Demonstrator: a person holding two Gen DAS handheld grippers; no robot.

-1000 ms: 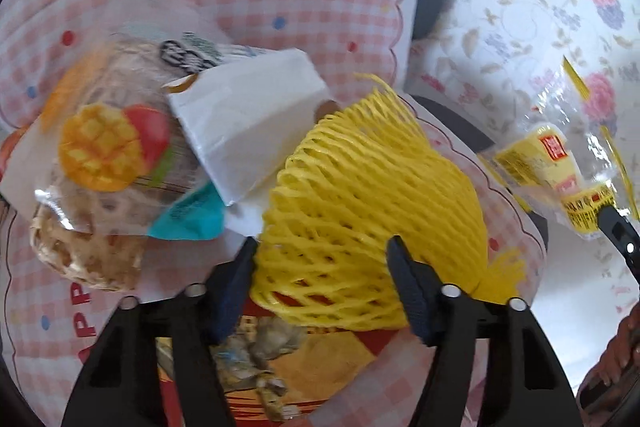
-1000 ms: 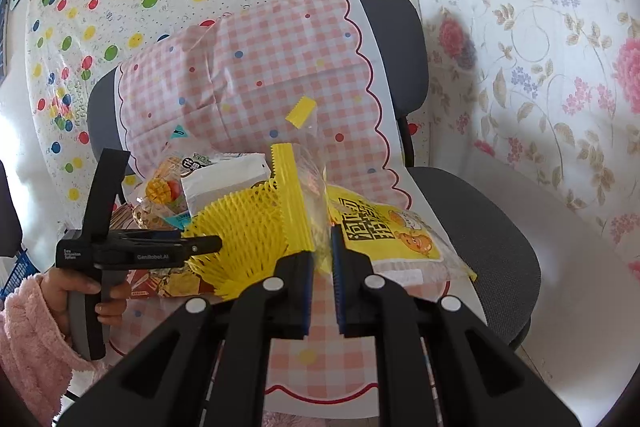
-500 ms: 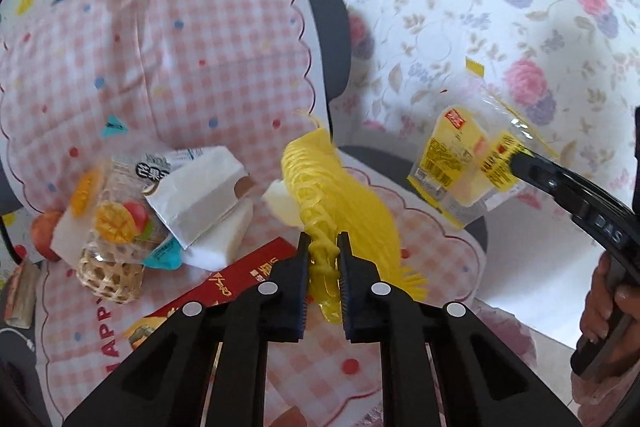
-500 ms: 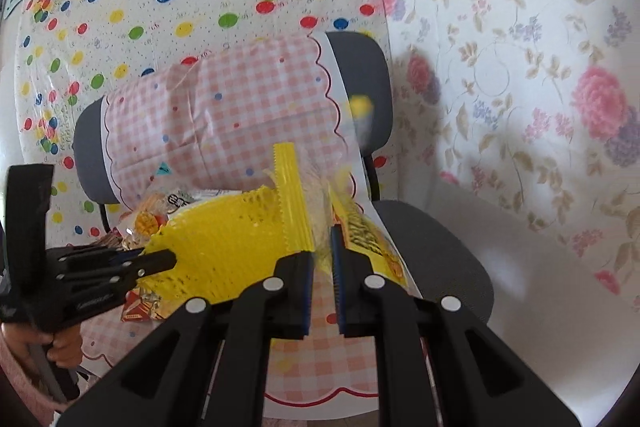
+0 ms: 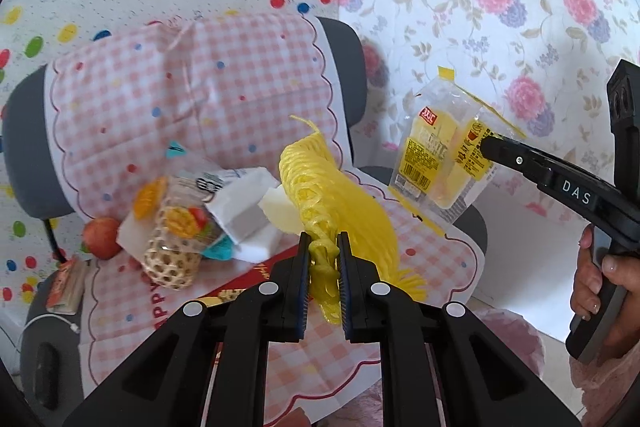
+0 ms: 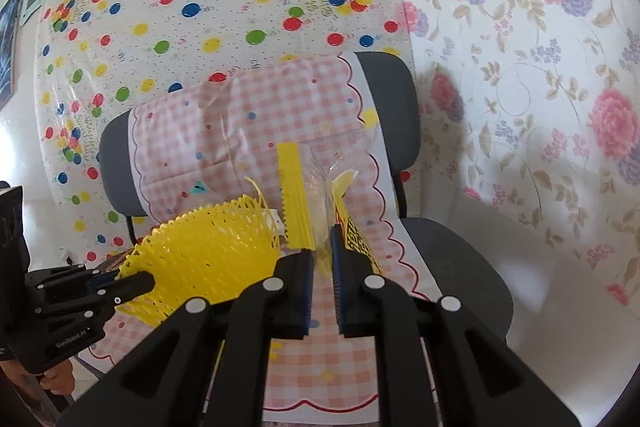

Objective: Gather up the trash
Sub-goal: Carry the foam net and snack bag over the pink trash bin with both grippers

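the left tongs (image 5: 324,263) have just pinched shut on the yellow foam net (image 5: 340,203), where a second ago their jaws stood wide around its bulge; the net now hangs squeezed between the pads and has come up off the checked cloth (image 5: 240,99), its frayed end trailing toward the near right of the seat. the right tongs (image 6: 322,263) stay clamped on the corner of a clear and yellow snack wrapper (image 5: 440,155), which has also risen and now hangs in the air to the right of the chair (image 5: 344,59), well clear of the seat. judged from this, both hands are loaded with one piece of trash each, so the pick-up part of this round looks done and the next need is somewhere to drop them; no bin shows in either view. counted on the seat: one net and one wrapper in the air, then on the left a heap with one clear fruit-printed bag (image 5: 180,215) over a small woven basket (image 5: 170,263), one white paper packet (image 5: 240,203), one white block (image 5: 280,211) behind the net, one red printed packet (image 5: 256,279) lying flat near the tongs, and one red apple (image 5: 100,237) at the far left edge. a person's hand (image 5: 596,279) grips the right handle; two tongs in all.
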